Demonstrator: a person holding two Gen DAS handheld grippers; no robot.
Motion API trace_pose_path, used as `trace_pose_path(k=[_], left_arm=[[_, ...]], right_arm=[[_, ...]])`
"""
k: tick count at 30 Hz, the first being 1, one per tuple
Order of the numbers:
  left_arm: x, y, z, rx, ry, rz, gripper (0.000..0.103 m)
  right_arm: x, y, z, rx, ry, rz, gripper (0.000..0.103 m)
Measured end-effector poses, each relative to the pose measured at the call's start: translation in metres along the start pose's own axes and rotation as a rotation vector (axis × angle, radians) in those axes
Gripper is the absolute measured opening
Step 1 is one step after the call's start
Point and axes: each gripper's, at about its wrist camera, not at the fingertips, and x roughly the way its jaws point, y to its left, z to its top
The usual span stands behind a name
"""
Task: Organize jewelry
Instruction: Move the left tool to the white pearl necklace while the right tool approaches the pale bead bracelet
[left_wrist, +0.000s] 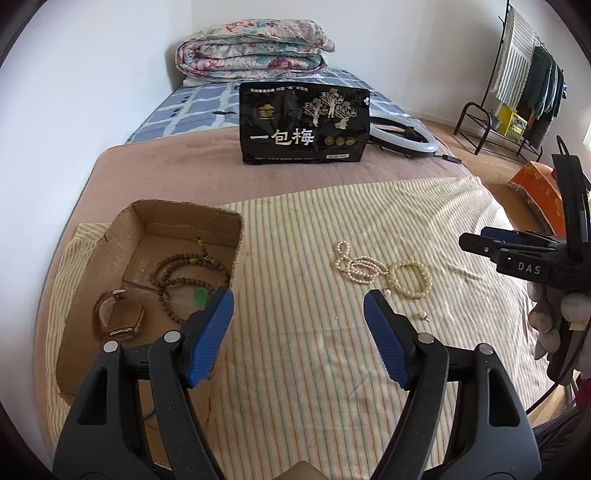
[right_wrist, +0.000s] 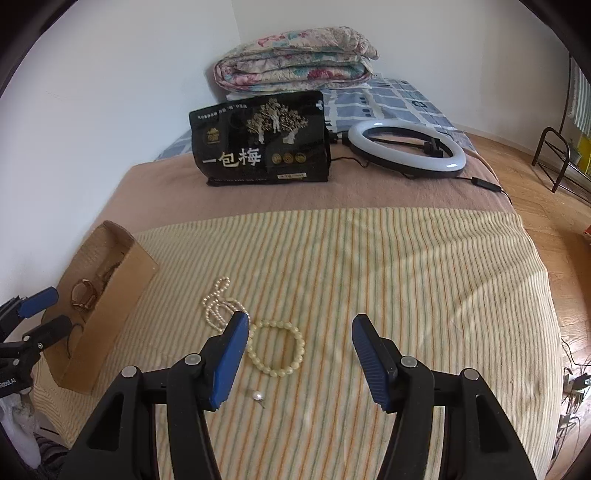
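A cardboard box (left_wrist: 122, 236) sits at the left on the striped cloth (left_wrist: 317, 332); it also shows in the right wrist view (right_wrist: 122, 280). Inside lie a brown bead necklace with a green pendant (left_wrist: 184, 273) and a rose-gold watch (left_wrist: 120, 314). On the cloth lie a pearl necklace (left_wrist: 354, 264), a cream bead bracelet (left_wrist: 412, 278) and a pearl earring (left_wrist: 423, 315). My left gripper (left_wrist: 299, 299) is open and empty, beside the box's right wall. My right gripper (right_wrist: 299, 326) is open and empty, just above the bracelet (right_wrist: 277, 347), with the necklace (right_wrist: 218, 306) and earring (right_wrist: 257, 397) nearby.
A black snack bag (left_wrist: 304, 123) stands upright behind the cloth, with a ring light (right_wrist: 406, 149) and its cable to its right. A folded floral quilt (left_wrist: 255, 48) lies at the bed's head. A clothes rack (left_wrist: 517, 85) and an orange box (left_wrist: 543, 192) stand on the floor at right.
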Motion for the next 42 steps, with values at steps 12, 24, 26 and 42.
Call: trace_pose_path(k=[12, 24, 26, 42], left_arm=[[0.051, -0.045, 0.012, 0.062, 0.067, -0.065, 0.075], [0.106, -0.049, 0.016, 0.038, 0.153, -0.084, 0.068], [0.114, -0.048, 0.017, 0.029, 0.164, -0.089, 0.068], [0.160, -0.049, 0.018, 0.061, 0.220, -0.060, 0.056]], right_arm=[[0.033, -0.016, -0.014, -0.024, 0.090, 0.008, 0.061], [0.058, -0.011, -0.018, -0.083, 0.150, 0.025, 0.060], [0.062, -0.014, -0.019, -0.072, 0.160, 0.030, 0.060], [0.083, -0.010, -0.018, -0.107, 0.187, 0.036, 0.053]])
